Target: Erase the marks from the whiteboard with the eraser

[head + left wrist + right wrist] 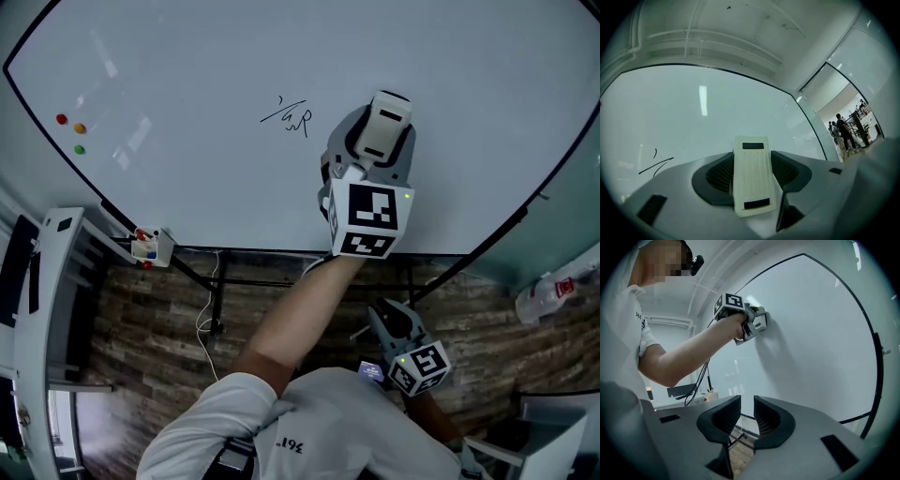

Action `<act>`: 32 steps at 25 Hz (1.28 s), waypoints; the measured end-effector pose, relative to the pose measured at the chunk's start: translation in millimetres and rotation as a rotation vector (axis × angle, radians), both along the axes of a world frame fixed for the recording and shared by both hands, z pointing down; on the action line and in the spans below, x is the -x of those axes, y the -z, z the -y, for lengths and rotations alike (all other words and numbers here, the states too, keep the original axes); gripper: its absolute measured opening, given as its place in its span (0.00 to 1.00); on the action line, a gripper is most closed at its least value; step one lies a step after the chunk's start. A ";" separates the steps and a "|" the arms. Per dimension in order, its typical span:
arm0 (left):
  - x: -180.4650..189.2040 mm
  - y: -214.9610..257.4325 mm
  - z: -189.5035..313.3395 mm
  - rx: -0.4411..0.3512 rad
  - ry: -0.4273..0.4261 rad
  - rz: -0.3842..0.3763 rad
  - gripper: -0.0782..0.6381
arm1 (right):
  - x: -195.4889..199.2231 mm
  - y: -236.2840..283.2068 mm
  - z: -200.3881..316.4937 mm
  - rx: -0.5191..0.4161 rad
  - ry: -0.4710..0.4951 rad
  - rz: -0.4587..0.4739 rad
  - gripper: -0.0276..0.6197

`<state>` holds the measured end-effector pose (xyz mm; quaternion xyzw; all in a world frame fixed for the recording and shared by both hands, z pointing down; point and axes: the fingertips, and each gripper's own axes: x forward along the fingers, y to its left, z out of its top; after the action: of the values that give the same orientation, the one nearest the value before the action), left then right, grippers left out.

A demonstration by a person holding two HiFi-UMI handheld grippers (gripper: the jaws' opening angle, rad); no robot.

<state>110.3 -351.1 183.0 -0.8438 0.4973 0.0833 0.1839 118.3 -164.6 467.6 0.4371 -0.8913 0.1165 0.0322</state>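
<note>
1. The right gripper (746, 404) hangs low by the person's body, below the lower edge of the whiteboard (187, 56). Its jaws stand a narrow gap apart with nothing between them.
2. The left gripper (751, 164) is raised on an outstretched bare arm (295, 314) to the face of the whiteboard, right of its middle. Its jaws are clamped on the two long sides of the eraser (386, 120).
3. The eraser is a pale, oblong block that sticks out past the jaw tips. In the right gripper view it sits against the whiteboard's surface.
4. The marks (289, 117) are a few thin black strokes on the whiteboard, just left of the eraser and apart from it.
5. Three small round magnets, red (62, 119), orange (80, 128) and green (80, 149), cling near the whiteboard's left edge, well apart from the marks.
6. A small marker holder (150, 246) hangs at the whiteboard's lower left edge.
7. Past the whiteboard's right edge, in the left gripper view, a glass wall shows several distant people (841, 131) standing.
</note>
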 end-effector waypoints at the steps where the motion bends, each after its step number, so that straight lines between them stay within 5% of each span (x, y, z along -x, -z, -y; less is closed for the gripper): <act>1: -0.2 -2.3 1.3 -0.002 0.006 -0.002 0.46 | 0.3 -0.6 0.4 0.003 -0.002 0.001 0.19; 10: 14.2 -2.2 1.7 -0.022 0.013 0.002 0.46 | 8.3 -3.2 6.9 0.009 -0.001 -0.001 0.19; 32: 165.0 -15.5 7.2 0.014 0.092 -0.135 0.46 | 80.1 -11.6 21.9 0.029 0.130 -0.032 0.19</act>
<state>-54.7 -358.3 198.5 -0.8137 0.5475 0.1280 0.1478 38.2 -186.5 479.2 0.3796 -0.9153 0.1201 0.0604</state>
